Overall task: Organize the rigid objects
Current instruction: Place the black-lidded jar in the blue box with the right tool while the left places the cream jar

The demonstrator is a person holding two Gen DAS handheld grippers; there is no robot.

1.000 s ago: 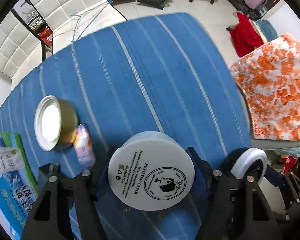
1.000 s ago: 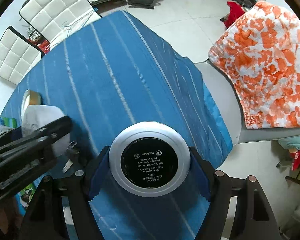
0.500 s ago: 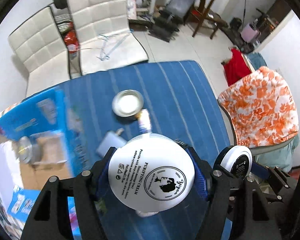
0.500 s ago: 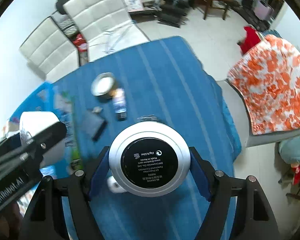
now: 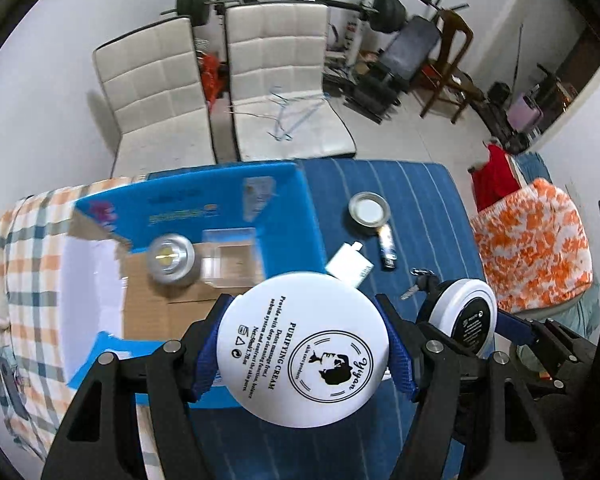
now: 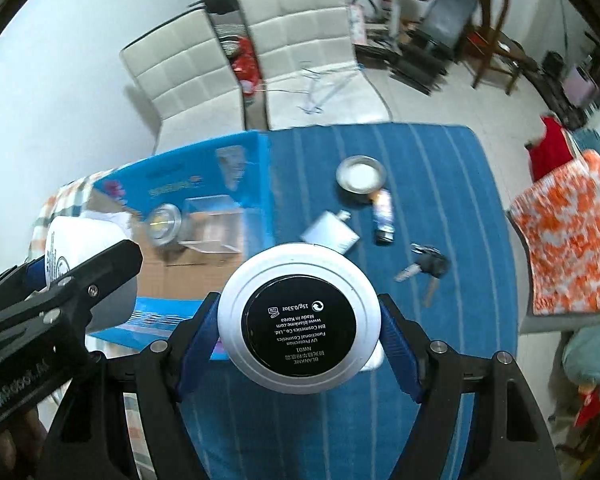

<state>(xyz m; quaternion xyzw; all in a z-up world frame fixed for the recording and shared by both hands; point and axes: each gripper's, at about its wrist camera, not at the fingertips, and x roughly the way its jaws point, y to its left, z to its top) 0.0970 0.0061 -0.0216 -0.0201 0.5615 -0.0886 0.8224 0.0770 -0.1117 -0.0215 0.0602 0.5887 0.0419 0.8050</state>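
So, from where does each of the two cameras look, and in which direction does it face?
Left wrist: sits on the left gripper, raised, looking down past its white cream jar at the open blue box and striped table; the right gripper shows beside it.
Right wrist: sits on the right gripper, looking down past its black-based jar; the left gripper shows at its left.
Both share the box, silver tin, keys and white chairs.

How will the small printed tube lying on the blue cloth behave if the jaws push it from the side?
The small printed tube looks cylindrical and lies on its side, so it will probably roll. It seems light. It rests close against the round tin, which may block it.
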